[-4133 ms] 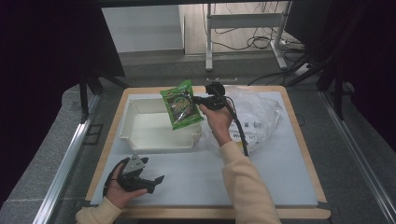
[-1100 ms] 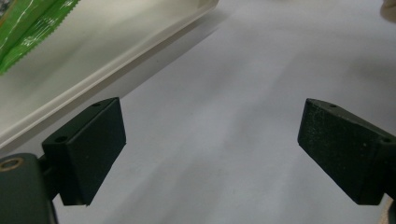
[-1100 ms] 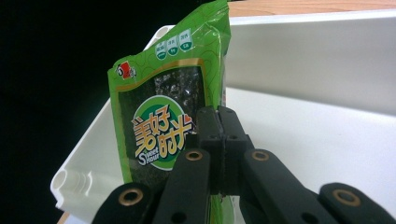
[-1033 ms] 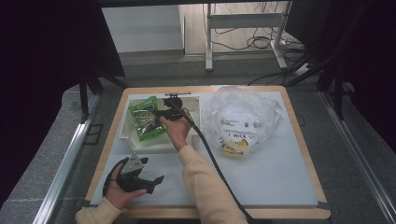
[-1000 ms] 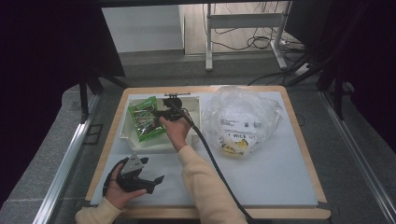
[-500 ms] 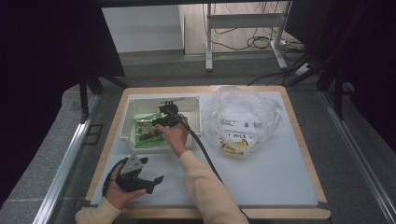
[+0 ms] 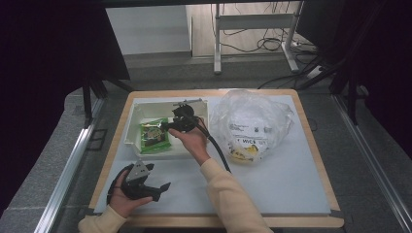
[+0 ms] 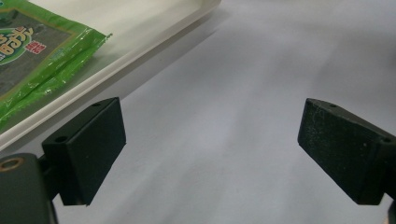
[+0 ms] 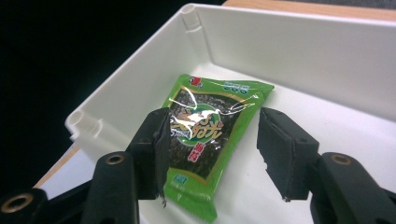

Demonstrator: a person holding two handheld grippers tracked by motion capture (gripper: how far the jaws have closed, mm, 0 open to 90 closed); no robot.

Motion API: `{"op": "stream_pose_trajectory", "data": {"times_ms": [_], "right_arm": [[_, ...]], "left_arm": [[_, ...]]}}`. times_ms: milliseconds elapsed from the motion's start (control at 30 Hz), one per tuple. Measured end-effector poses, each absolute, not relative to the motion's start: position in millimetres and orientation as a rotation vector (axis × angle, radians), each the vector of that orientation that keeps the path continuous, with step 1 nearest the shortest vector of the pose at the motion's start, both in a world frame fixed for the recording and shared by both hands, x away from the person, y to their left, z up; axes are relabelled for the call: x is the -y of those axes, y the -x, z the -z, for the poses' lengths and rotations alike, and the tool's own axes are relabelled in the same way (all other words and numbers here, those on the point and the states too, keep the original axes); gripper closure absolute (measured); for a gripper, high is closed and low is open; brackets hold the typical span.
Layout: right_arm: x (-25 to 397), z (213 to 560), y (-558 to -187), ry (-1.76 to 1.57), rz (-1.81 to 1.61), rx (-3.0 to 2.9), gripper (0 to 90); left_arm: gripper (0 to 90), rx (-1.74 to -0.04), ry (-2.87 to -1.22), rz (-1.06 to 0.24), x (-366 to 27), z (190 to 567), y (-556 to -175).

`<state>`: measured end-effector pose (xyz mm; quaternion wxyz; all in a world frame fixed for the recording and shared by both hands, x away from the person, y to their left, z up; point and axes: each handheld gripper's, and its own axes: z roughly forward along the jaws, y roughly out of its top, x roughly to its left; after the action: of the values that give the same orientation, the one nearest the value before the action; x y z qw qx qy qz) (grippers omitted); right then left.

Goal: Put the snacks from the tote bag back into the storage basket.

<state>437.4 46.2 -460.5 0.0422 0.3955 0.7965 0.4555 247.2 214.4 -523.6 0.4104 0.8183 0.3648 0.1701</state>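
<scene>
Wood-edged table [image 7: 311,145] w/ pale grey-white top, set on a grey speckled floor [image 7: 53,160]. Metal rails [image 7: 65,170] run along both sides of it. Behind: a white panel [image 7: 145,29], then a light wooden floor strip w/ white desk legs [image 7: 217,39] & loose black cables [image 7: 262,43]. Dark curtains [image 7: 43,58] left & right; light bright at centre back, dim at the sides.

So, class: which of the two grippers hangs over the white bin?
The right gripper, jaws apart above the green packet in the white bin; the left gripper rests outside it.
</scene>
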Motion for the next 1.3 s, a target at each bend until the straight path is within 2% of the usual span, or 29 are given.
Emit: {"op": "stream_pose_trajectory", "data": {"times_ms": [167, 500, 867, 1133, 1300], "right_arm": [[-26.2, 449.0, -423.0, -1.139, -1.410, -2.445, 42.6], [45.8, 433.7, -383.7, -1.040, -1.414, -2.425, 40.9], [130.2, 436.9, -334.7, -0.993, -1.437, -2.356, 40.0], [194.2, 452.5, -301.5, -1.046, -1.393, -2.276, 39.7], [209.4, 459.4, -298.9, -1.084, -1.394, -2.249, 39.7]], "left_arm": [[7.9, -0.922, -2.063, -0.431, -215.4, 524.4, -248.5], [7.7, -0.935, -2.091, -0.447, -210.8, 528.2, -250.6], [7.7, -0.984, -2.071, -0.476, -210.9, 531.2, -253.3], [8.0, -1.017, -2.056, -0.482, -215.3, 531.3, -254.0], [8.1, -1.003, -2.059, -0.483, -215.0, 530.8, -252.6]]}}
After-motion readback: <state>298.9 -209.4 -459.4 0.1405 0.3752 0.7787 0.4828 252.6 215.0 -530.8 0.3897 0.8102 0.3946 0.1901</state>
